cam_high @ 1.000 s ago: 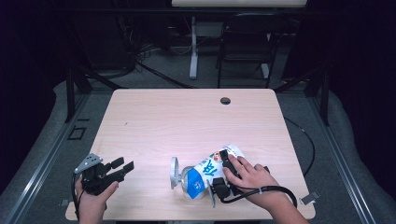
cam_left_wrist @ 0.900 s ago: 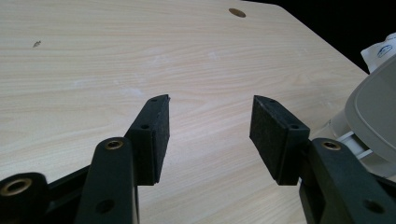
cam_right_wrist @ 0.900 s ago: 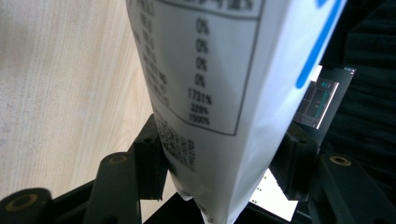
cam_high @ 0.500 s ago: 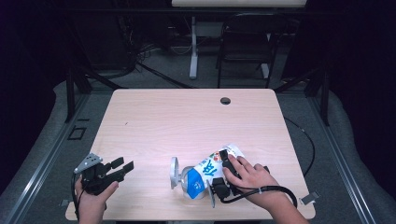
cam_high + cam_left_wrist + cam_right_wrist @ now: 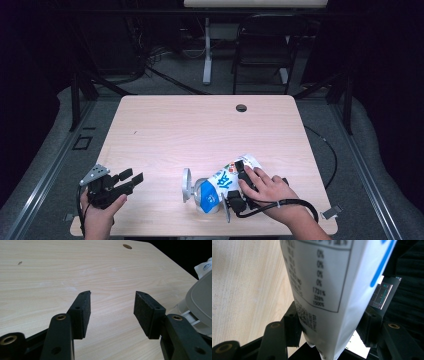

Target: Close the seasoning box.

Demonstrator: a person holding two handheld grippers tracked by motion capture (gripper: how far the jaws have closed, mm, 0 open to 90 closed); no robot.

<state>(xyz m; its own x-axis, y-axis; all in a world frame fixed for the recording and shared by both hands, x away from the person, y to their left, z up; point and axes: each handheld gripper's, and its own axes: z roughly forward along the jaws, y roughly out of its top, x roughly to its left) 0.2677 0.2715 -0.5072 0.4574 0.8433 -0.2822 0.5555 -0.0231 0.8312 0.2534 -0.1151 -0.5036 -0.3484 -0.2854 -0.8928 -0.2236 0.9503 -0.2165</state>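
A white and blue pouch (image 5: 220, 186) with printed labels lies tilted at the table's near edge, right of centre. My right gripper (image 5: 235, 182) is shut on it, under the person's right hand (image 5: 267, 189). In the right gripper view the pouch (image 5: 324, 285) fills the gap of my right gripper (image 5: 330, 322), with a pad against each side. A grey round-ended piece (image 5: 186, 184) sits at the pouch's left end. My left gripper (image 5: 131, 177) rests at the near left corner, open and holding nothing. The left gripper view has my left gripper (image 5: 112, 302) over bare wood, with the grey piece (image 5: 200, 300) at the right.
The light wooden table (image 5: 200, 130) has a small dark cable hole (image 5: 241, 107) near its far edge. A black cable (image 5: 280, 205) loops from the right gripper. Beyond the table stand a dark chair (image 5: 265, 50) and a white post (image 5: 207, 50).
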